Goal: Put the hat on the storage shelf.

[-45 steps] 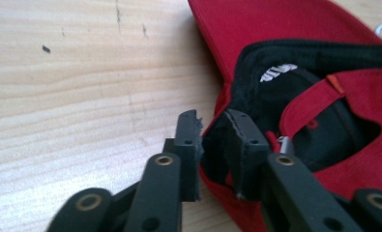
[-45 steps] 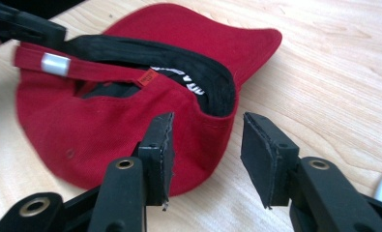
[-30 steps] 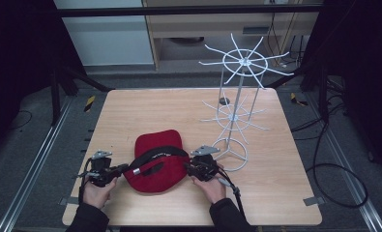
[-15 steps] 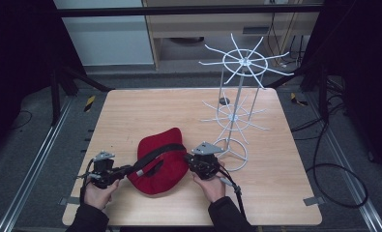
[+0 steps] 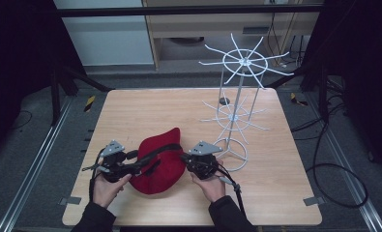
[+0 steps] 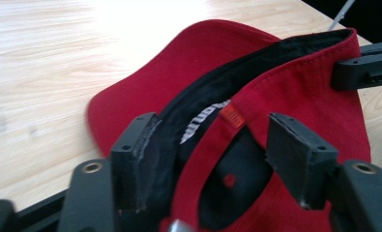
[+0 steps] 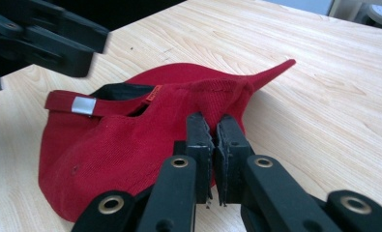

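progress: cap (image 5: pixel 160 162) was off the white wire rack (image 5: pixel 237 116) and down at the near edge of the table (image 5: pixel 179 106); nothing hung on the rack's spokes, so, as a judgement, if hanging it there was the aim, the work sat at an early stage, with the grip taken and the lift and hanging left to do.
cap position: it lay between the two grippers, just left of the rack's ring base, its underside partly turned up and its brim pointing away from the person.
left gripper: left gripper (image 6: pixel 217 150) had its jaws well apart, straddling the back opening of the cap; the left jaw lay against the black inner band and the right jaw stood clear of the cloth, so it gripped nothing.
right gripper: right gripper (image 7: pixel 215 133) had its jaws pressed almost together on a fold of red cloth at the cap's side, pinching it and lifting that edge a little.
cap look: red woven cloth, soft and slumped, with a black sweatband inside, white lettering on the lining too blurred to read, a small orange tag at the back arch and a strap with a silver tab.
brim: stiff and curved; in the right gripper view one corner rose to a point above the wood.
left to do: by my reading, the open left jaws needed to close on the rear band before the cap could be raised evenly toward the rack.
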